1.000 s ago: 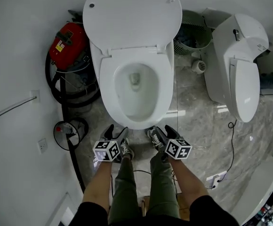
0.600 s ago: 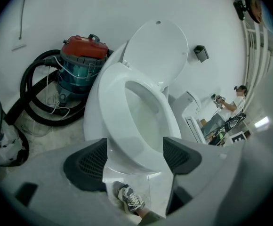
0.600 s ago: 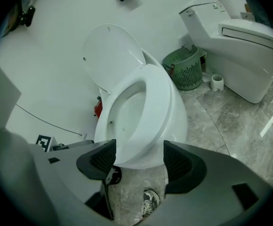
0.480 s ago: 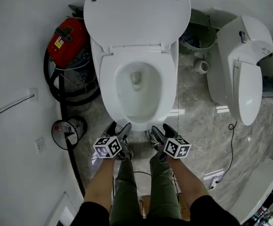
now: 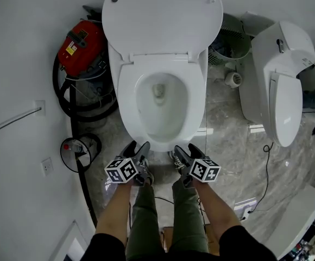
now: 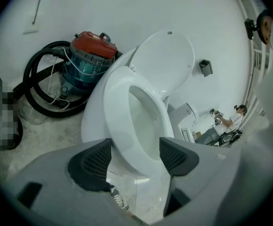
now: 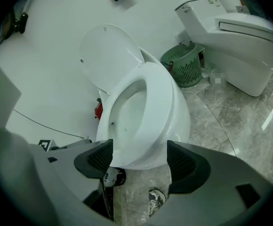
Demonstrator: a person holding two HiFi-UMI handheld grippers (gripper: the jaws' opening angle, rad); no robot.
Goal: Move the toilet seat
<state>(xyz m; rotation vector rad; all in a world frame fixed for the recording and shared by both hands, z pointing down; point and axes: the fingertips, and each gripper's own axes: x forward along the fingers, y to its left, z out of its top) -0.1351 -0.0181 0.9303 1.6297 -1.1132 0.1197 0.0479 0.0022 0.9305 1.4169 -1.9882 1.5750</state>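
Observation:
The white toilet's seat [image 5: 126, 98] lies down on the bowl, and the lid [image 5: 163, 15] stands raised against the wall. In the head view both grippers hover just short of the bowl's front edge, above the person's shoes. My left gripper [image 5: 137, 149] faces the front left of the seat [image 6: 120, 108]. Its jaws are closing, with only the bowl's front seen beyond the gap and nothing touched by the pads [image 6: 95, 161]. My right gripper [image 5: 184, 151] faces the front right of the seat [image 7: 164, 100]. Its jaws are opening, and nothing is held.
A red vacuum cleaner [image 5: 81, 43] with a black hose stands left of the toilet against the wall. A green basket [image 5: 231, 41] and a second white toilet [image 5: 281, 86] stand to the right. The person's legs and shoes [image 5: 145, 173] are below the grippers. A person [image 6: 231, 121] stands far off.
The head view has shifted a little, so the toilet sits slightly further right. Both grippers stay in front of the bowl, and the left one has edged slightly left.

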